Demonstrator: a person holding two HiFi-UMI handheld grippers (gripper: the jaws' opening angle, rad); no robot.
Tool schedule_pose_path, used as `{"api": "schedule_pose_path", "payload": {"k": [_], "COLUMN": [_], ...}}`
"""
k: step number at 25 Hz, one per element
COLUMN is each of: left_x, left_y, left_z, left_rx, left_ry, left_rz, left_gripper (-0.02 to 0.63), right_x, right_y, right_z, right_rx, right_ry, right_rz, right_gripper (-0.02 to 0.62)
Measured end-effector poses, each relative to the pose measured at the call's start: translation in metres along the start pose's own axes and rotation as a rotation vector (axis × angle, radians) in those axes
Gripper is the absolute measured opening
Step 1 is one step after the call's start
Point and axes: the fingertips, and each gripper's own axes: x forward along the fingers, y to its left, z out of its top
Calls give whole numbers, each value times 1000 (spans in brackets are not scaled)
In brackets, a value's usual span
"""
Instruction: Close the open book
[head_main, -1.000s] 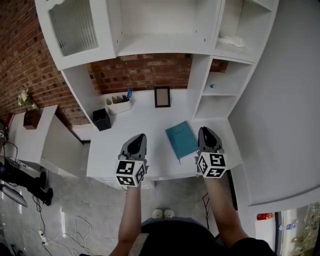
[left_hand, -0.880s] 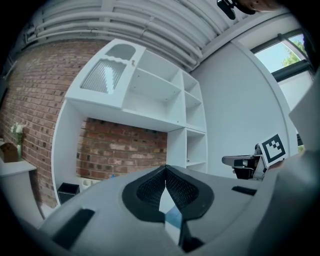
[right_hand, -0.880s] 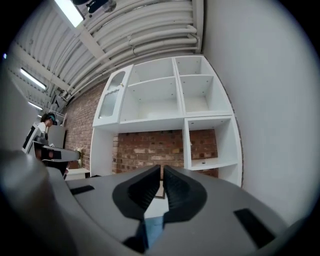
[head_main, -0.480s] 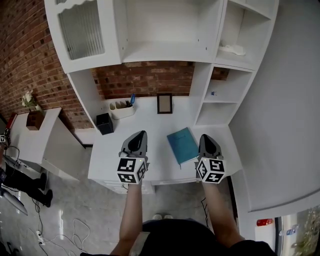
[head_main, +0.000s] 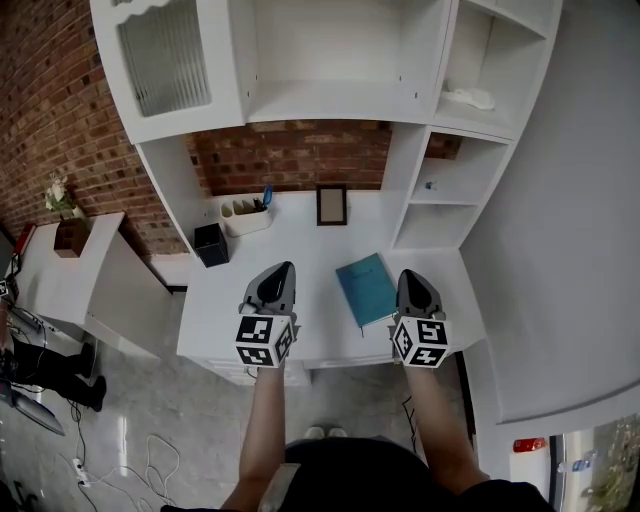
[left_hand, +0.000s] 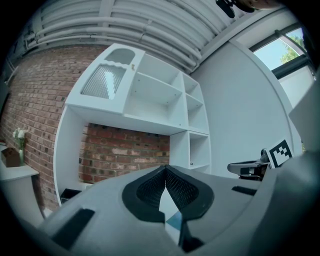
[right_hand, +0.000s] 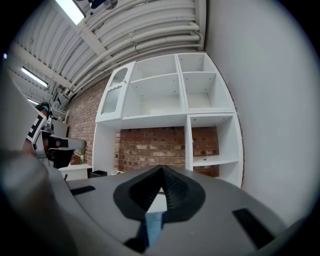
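Observation:
A teal book (head_main: 368, 287) lies closed and flat on the white desk (head_main: 300, 262), a thin ribbon hanging off its near corner. My left gripper (head_main: 279, 271) hovers over the desk's front part, left of the book, its tips meeting, nothing held. To the right of the book my right gripper (head_main: 412, 276) is shut and empty as well. In the left gripper view the left gripper (left_hand: 165, 168) shows its pads joined, a sliver of the book (left_hand: 173, 220) below them. The right gripper view shows the right gripper (right_hand: 161, 168) shut, with the book (right_hand: 154, 220) under it.
At the back of the desk stand a picture frame (head_main: 331, 205), a white pen tray (head_main: 245, 213) and a black cube holder (head_main: 211, 244). White shelves (head_main: 440, 190) rise behind and to the right. A low side table with a plant (head_main: 62, 200) is at the left.
The head view has shifted a little, so the desk sits slightly lower in frame. Book and both grippers keep their places.

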Motion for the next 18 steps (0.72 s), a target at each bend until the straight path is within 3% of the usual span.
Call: {"api": "schedule_pose_path", "payload": {"k": [18], "left_x": [-4], "left_y": [1], "left_z": [-6], "left_rx": [-10], "left_ry": [13], "left_rz": [-15], "left_gripper": [9], "right_x": [-5], "right_y": [9], "right_z": [-2], "right_rx": [-13], "right_ry": [20], "right_rz": [5], "right_gripper": [-3]}}
